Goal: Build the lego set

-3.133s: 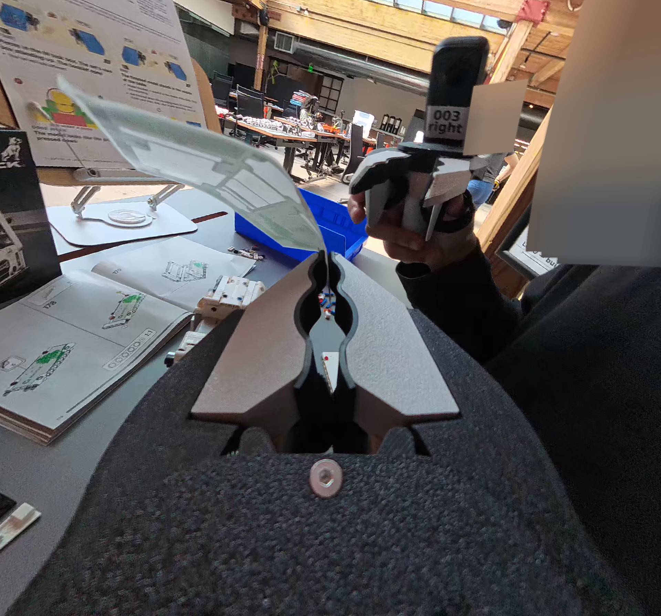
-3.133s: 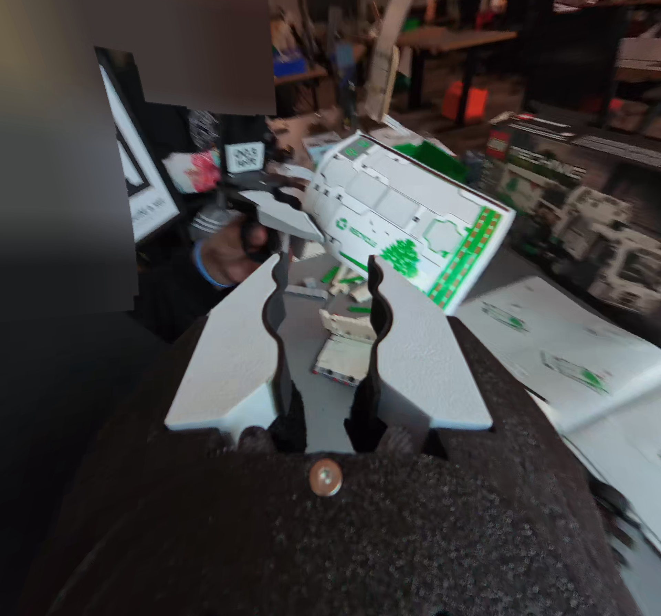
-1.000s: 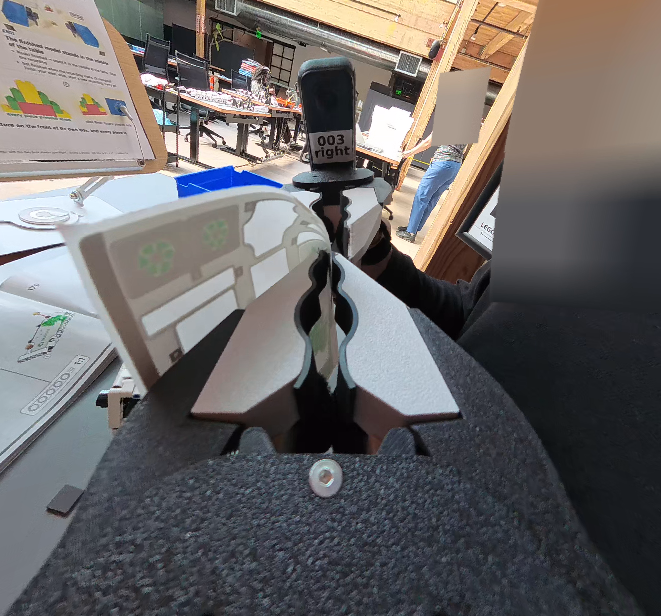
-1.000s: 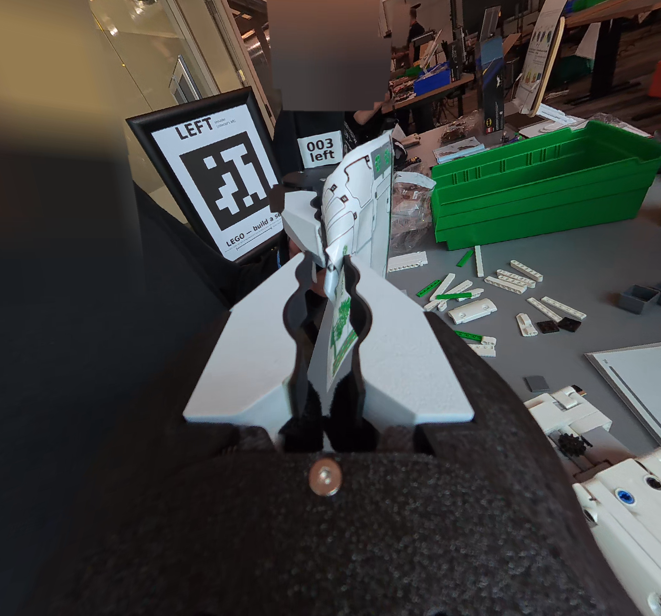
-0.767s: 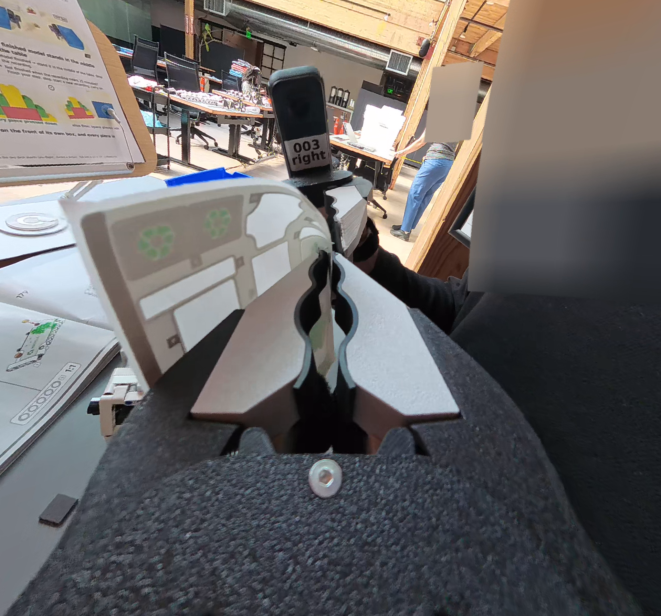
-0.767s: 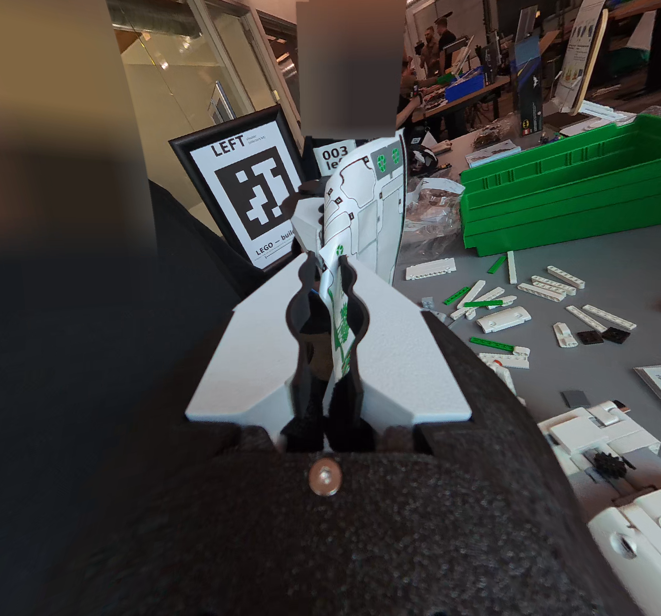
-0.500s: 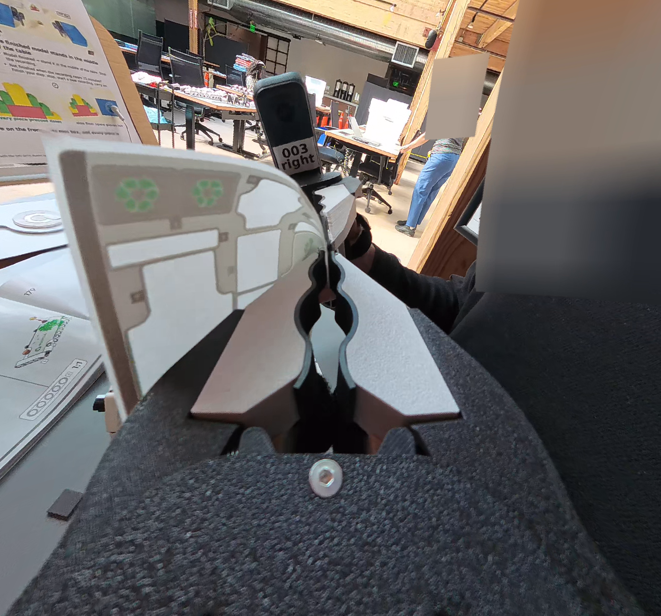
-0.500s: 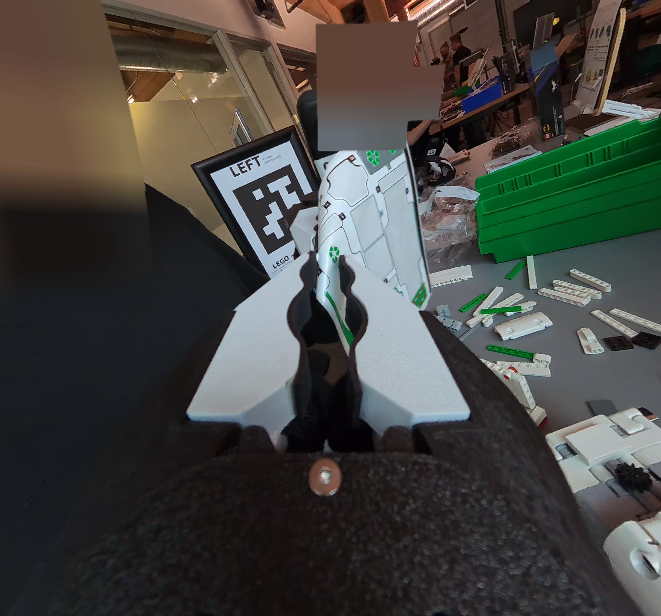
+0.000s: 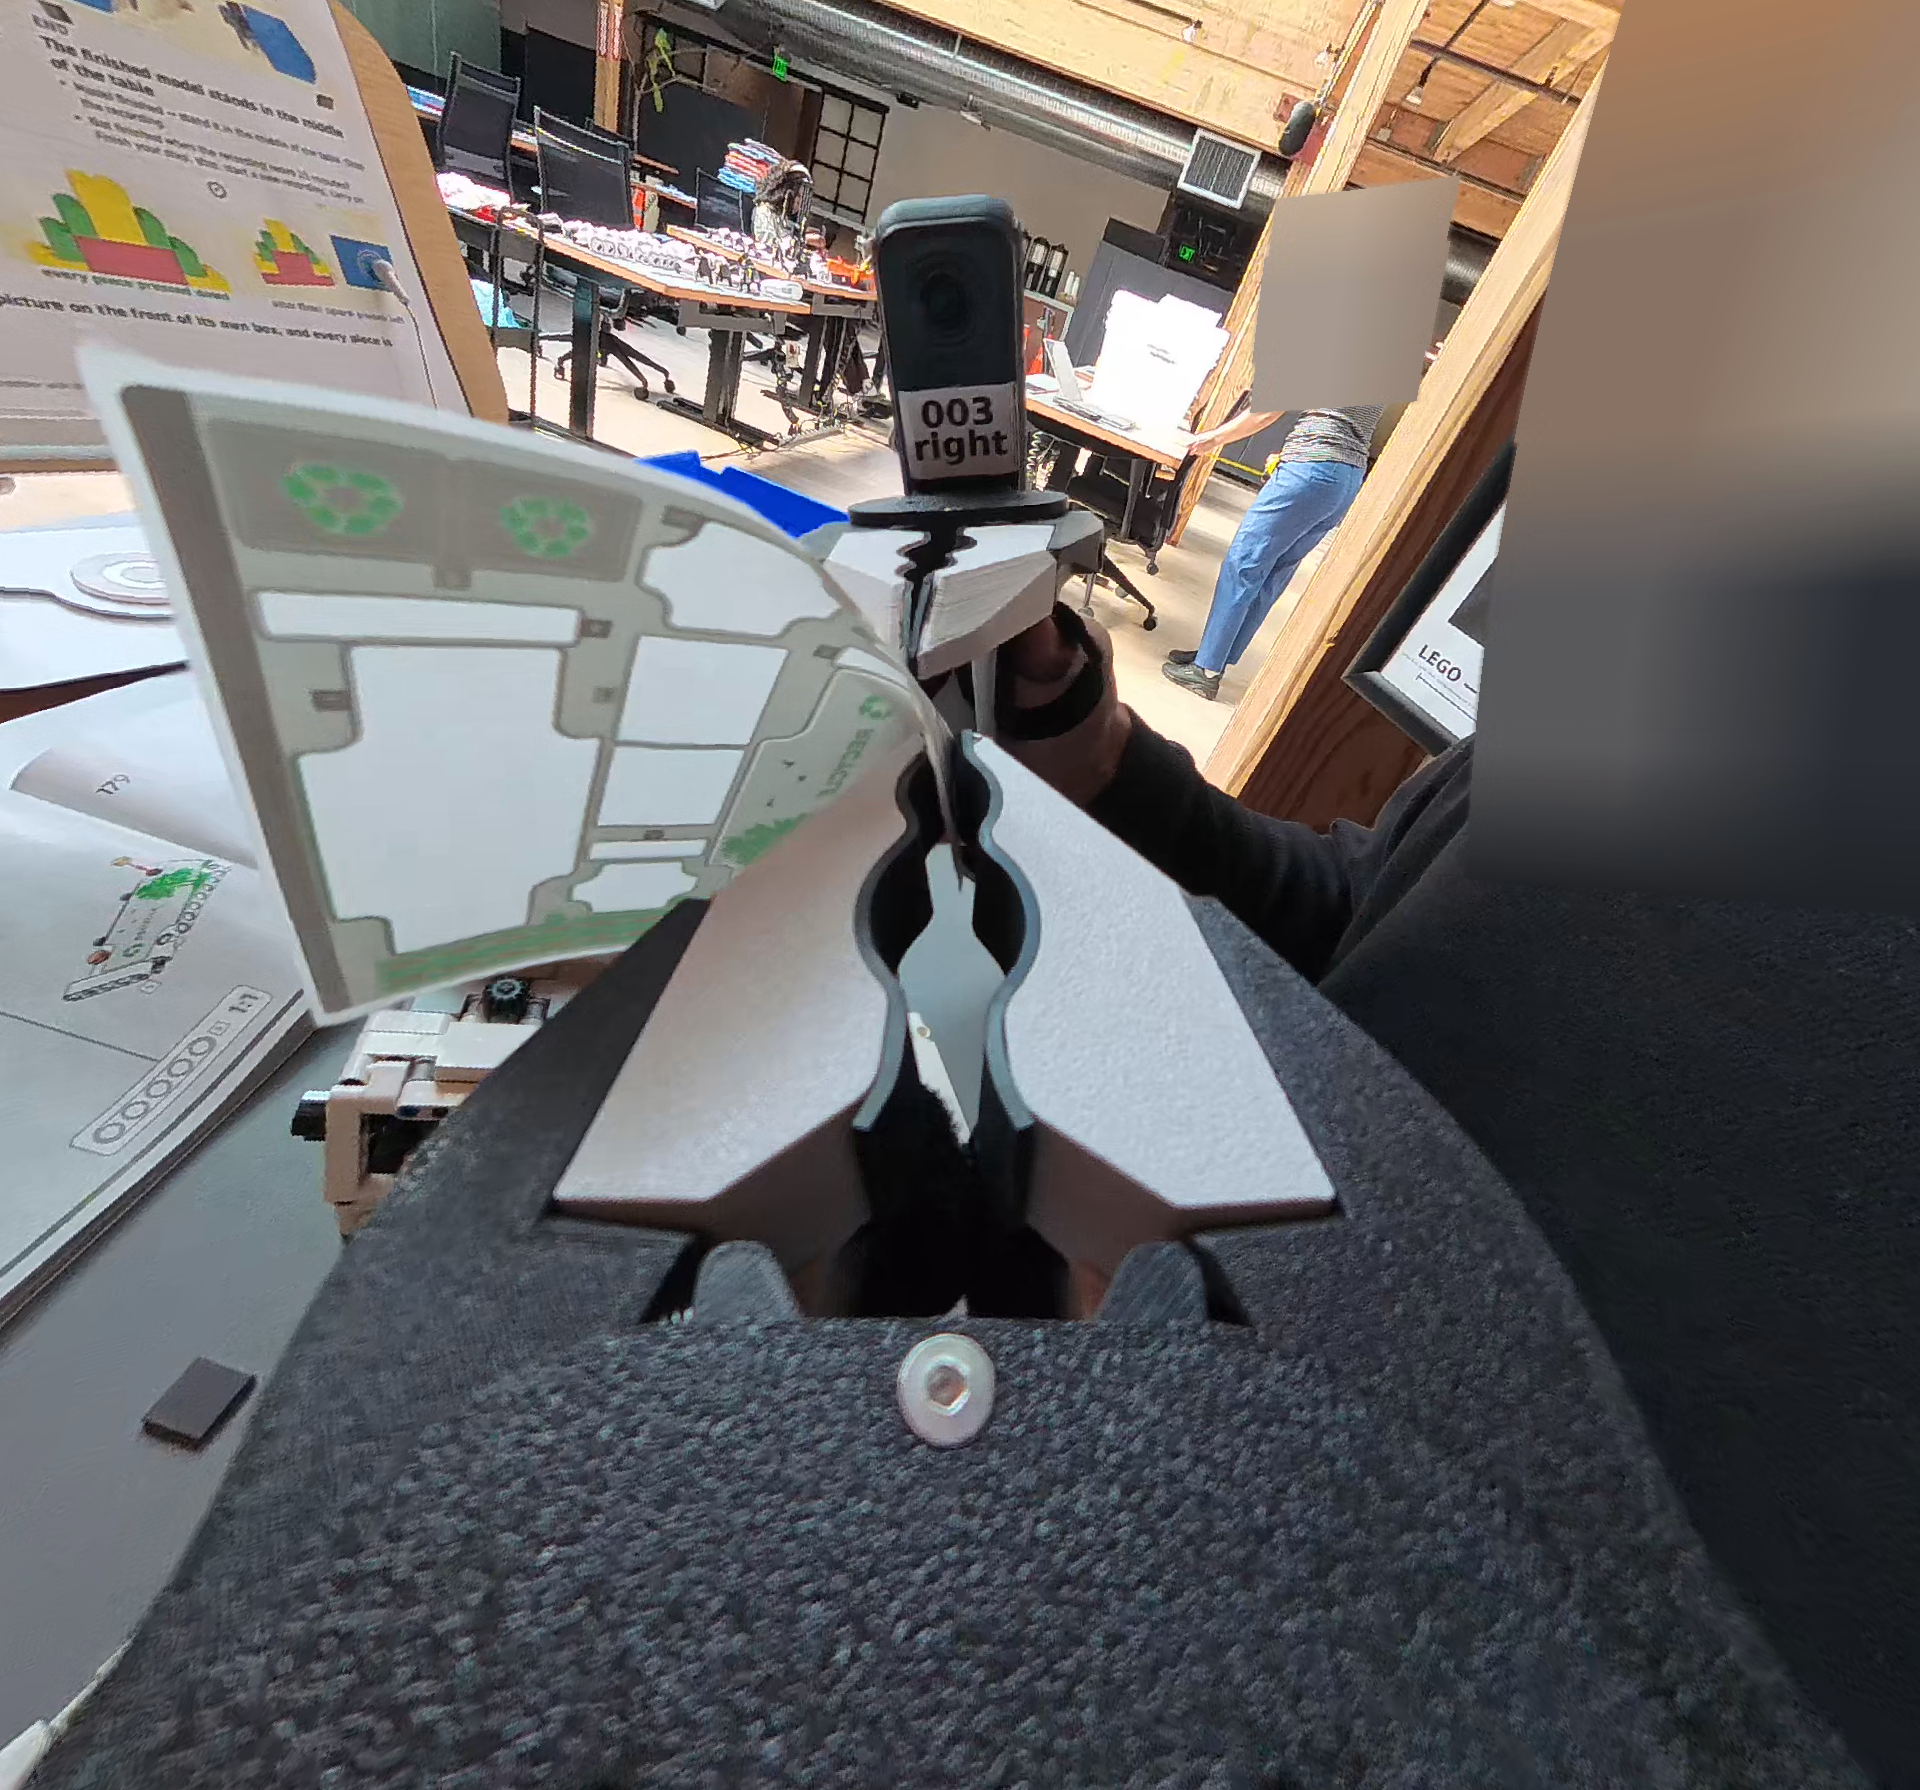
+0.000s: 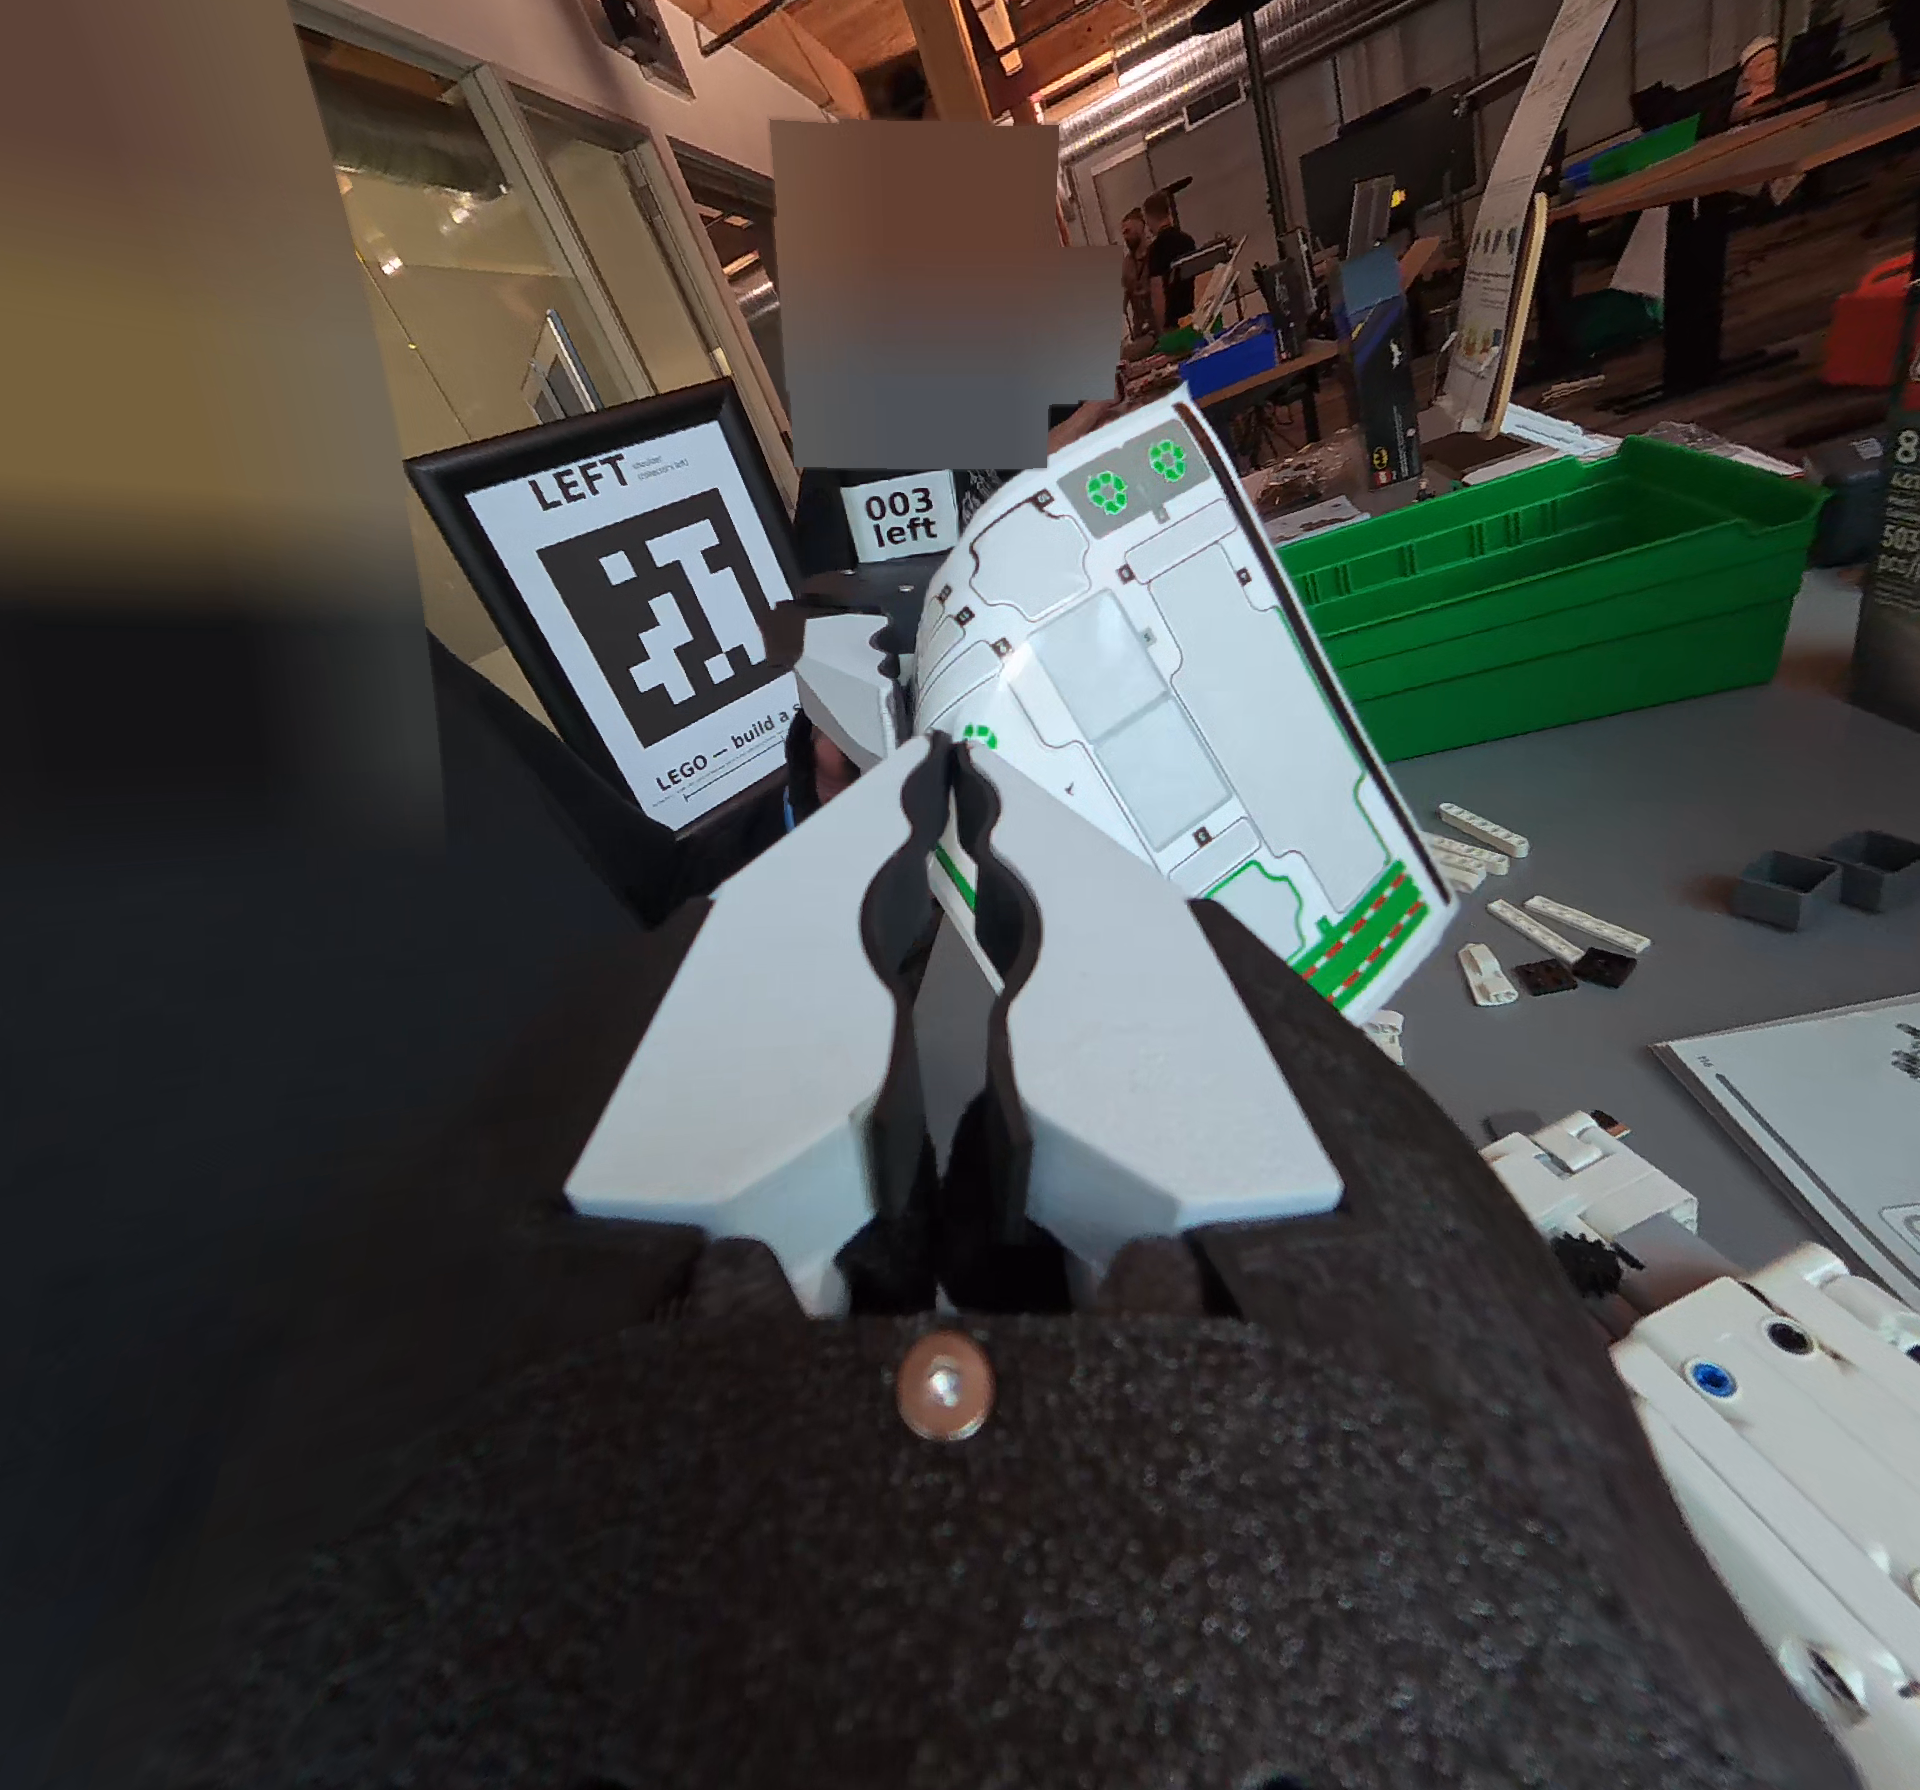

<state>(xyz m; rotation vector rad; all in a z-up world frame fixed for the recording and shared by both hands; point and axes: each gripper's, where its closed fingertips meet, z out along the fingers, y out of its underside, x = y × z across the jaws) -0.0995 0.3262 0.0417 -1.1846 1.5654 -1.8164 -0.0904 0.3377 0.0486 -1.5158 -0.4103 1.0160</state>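
The grey table (image 10: 1558, 805) carries a green bin (image 10: 1538, 587) behind scattered white bricks (image 10: 1538, 919). Above it, near the bin, a curled sticker sheet (image 10: 1174, 722) is pinched at one edge by both left tongs (image 9: 948, 753) and right tongs (image 10: 951, 753).

L tongs (image 9: 954, 753) clamped shut, R tongs (image 10: 951, 753) clamped shut, tips facing, close together.
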